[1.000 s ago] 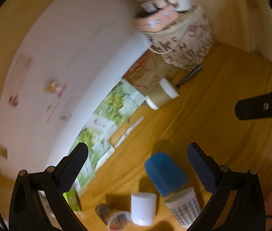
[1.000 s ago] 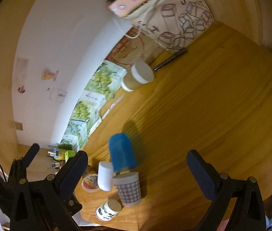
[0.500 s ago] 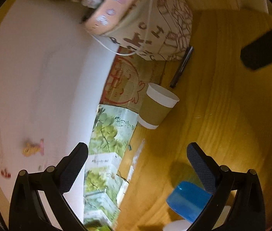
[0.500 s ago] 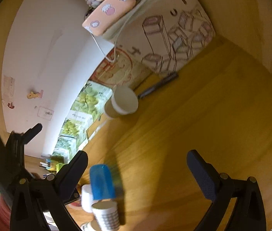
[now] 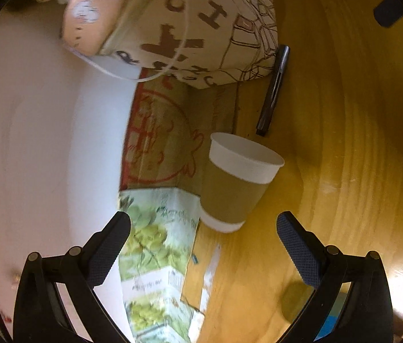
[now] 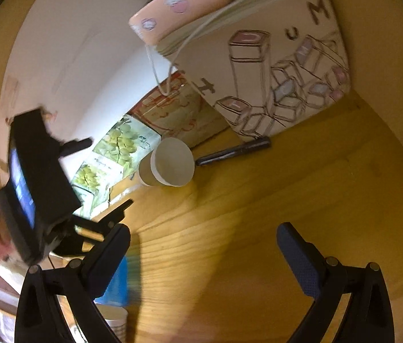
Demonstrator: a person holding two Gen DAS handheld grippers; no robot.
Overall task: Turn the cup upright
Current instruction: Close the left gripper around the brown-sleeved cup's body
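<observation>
Both hand-held grippers gape wide, holding nothing: left hand-held gripper just short of the paper cup, which lies tipped on the worktop near its back edge, beside a pen; right hand-held gripper well apart.

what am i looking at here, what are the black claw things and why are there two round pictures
Each round picture comes from a fisheye camera on a hand-held gripper; a person holds one in each hand. The black prongs at the bottom are that gripper's own fingers. The left gripper and the right gripper are both open and hold nothing. On the wooden table lies a paper cup with a brown sleeve, on its side, near a dark pen, a printed paper bag and grape-printed cartons. The left gripper's camera looks straight at the cup.
</observation>
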